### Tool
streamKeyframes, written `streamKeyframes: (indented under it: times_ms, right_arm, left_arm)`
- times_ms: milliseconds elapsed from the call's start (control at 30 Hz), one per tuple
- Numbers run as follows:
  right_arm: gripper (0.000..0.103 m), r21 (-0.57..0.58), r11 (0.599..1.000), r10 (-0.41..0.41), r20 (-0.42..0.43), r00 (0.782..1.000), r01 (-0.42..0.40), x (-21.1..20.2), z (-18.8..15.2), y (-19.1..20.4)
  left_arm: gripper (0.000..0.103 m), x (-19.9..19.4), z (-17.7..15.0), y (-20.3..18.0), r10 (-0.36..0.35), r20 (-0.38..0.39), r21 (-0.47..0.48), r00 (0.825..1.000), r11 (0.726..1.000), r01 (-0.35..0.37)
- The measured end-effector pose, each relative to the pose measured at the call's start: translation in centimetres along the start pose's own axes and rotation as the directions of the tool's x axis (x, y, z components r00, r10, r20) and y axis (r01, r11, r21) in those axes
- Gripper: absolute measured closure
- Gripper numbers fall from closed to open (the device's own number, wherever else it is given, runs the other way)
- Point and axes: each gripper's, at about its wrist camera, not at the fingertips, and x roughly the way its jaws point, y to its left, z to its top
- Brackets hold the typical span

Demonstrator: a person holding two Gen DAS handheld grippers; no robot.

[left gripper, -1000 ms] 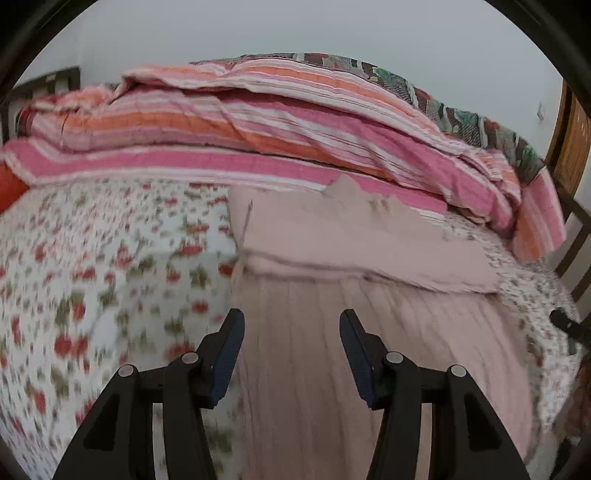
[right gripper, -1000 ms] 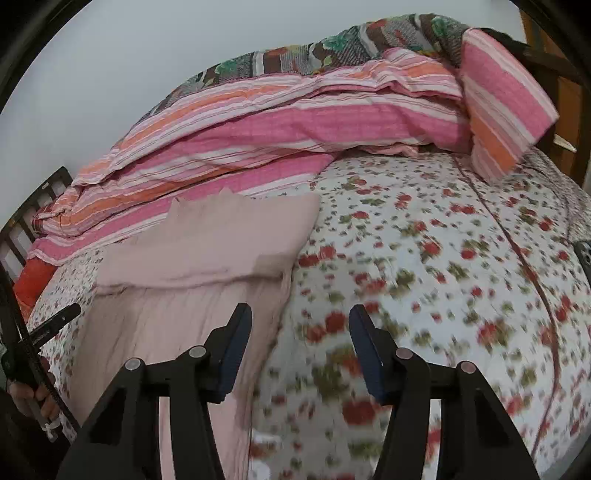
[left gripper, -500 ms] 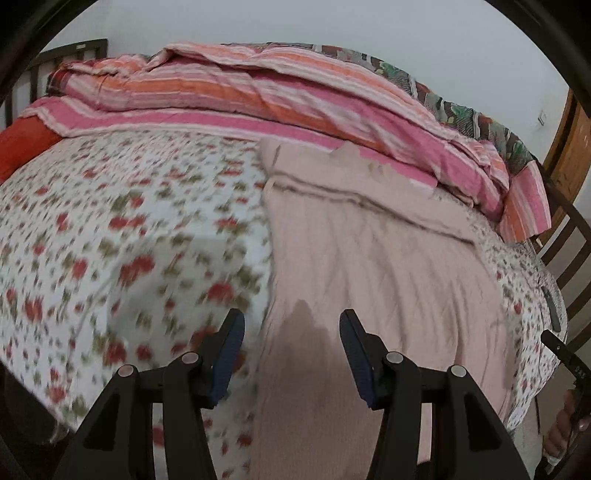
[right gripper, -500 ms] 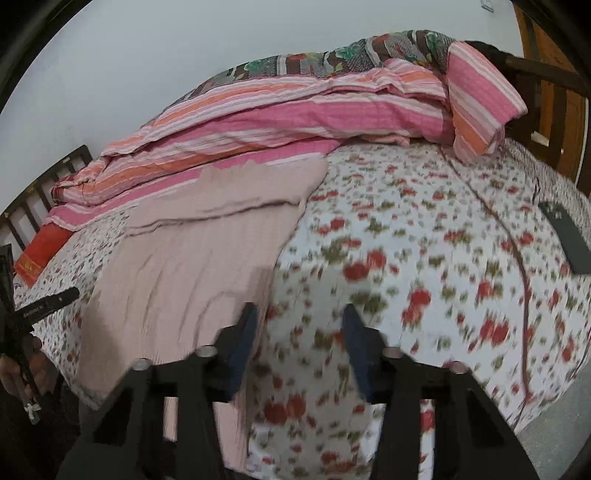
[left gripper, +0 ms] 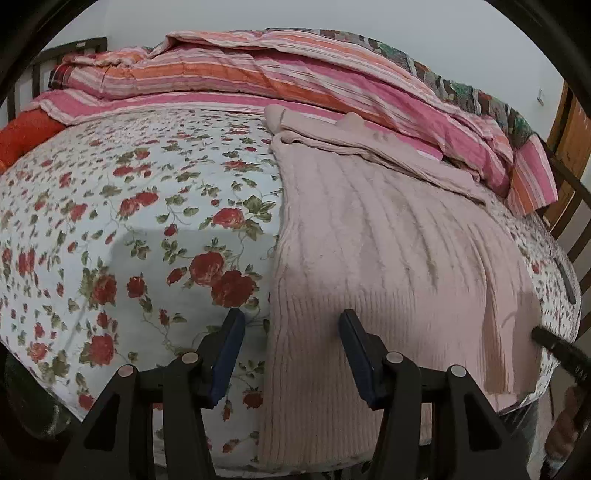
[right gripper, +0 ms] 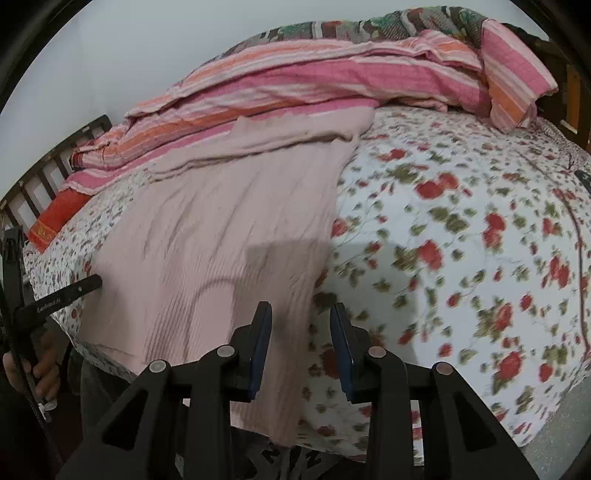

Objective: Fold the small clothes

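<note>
A bed with a white floral sheet (left gripper: 122,206) is filling most of both views, its red roses and green leaves spreading across the left half of the left wrist view and the right half of the right wrist view (right gripper: 461,236). Along the top of each frame a heap of pink and orange striped blankets (left gripper: 280,74) is lying piled against a pale wall, with a darker patterned quilt (right gripper: 373,26) showing behind it. The pink ribbed garment (left gripper: 380,251) is lying flat on the sheet, running from the blankets in the upper middle down over the near edge of the bed at the bottom of the frame; its upper part is folded across itself, and in the right wrist view it is covering the left-centre of the frame (right gripper: 221,229). An orange-red cushion (left gripper: 26,133) is sitting at the far left edge beside dark wooden bed rails. The left gripper (left gripper: 291,347) is hanging at the bottom centre with its jaws apart, straddling the garment's left edge without pressing on it. The right gripper (right gripper: 300,339) is sitting at the bottom centre of its own view; its jaws have just been closing but are standing apart, with the garment's right edge showing in the gap and not pinched. A hand (right gripper: 37,369) is showing at the lower left of the right wrist view, wrapped around a black handle.
</note>
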Motion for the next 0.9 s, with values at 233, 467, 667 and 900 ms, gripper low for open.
streamKeyframes:
  times_ms: [233,467,667,900]
  right_arm:
    - [0.095,-0.023,0.999,0.04,-0.078,0.996,-0.042,2.3,-0.8,1.7]
    - [0.099,-0.012,1.0,0.014,0.041,0.999,-0.014,-2.0,-0.5,-0.7]
    - [0.096,-0.021,1.0,0.008,-0.026,1.0,-0.008,-0.7,-0.8,-1.0]
    - [0.088,0.002,0.999,0.043,-0.036,0.998,-0.043,0.8,-0.3,-1.1]
  left_arm:
    - [0.088,0.2,0.3,0.4,-0.069,-0.015,-0.072,0.997,0.995,0.068]
    - [0.096,-2.1,0.8,3.0,-0.106,0.055,-0.119,0.993,0.987,0.112]
    - [0.095,-0.8,0.1,2.5,-0.115,-0.008,-0.112,0.993,0.987,0.114]
    - [0.078,-0.1,0.0,2.7,-0.148,-0.019,-0.126,0.989,0.981,0.144]
